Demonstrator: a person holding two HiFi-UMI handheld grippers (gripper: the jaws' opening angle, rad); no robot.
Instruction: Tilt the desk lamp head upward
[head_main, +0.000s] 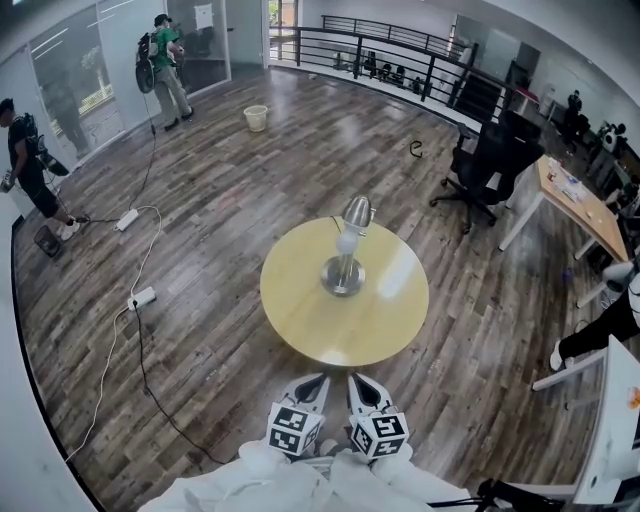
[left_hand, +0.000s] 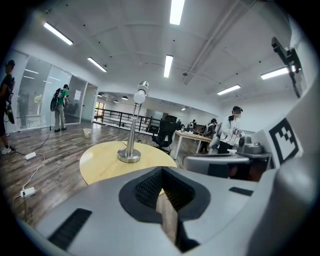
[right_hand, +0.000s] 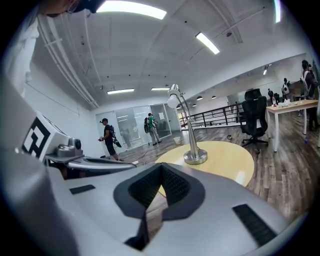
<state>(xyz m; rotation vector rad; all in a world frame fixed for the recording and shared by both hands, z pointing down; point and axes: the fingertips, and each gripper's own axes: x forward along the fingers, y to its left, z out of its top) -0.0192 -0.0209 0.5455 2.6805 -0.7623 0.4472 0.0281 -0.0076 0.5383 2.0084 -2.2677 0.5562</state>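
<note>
The left gripper (left_hand: 161, 169) has its two fingers pressed together with nothing between them, and the right gripper (right_hand: 161, 165) looks the same, fingers closed tip to tip and empty. In the head view the two sit side by side at the bottom of the frame, the left one (head_main: 320, 378) and the right one (head_main: 353, 377) nearly touching. Both are aimed forward, each with its marker cube toward the person's white sleeves (head_main: 300, 480). Both are just short of the near edge of a round yellow table (head_main: 300, 330) and touch nothing on it. The desk lamp (head_main: 345, 262) stands near the middle of that table on a round metal base (head_main: 343, 277), well apart from both grippers. Its thin neck rises and bends over at the top, and the lamp head (head_main: 357, 212) is tipped down, with the white bulb facing the table top. The right gripper view shows the curve of the neck and the drooping head (right_hand: 173, 95) most clearly. On the wooden floor around the table lie a white power strip (head_main: 142, 297) with its cables to the left, and a pale bucket (head_main: 256, 117) farther off. A black office chair (head_main: 490, 160) sits beside a wooden desk (head_main: 575, 195) to the right. Two people (head_main: 165, 60) stand by the glass walls at the far left, and a black railing (head_main: 400, 50) runs along the back.
</note>
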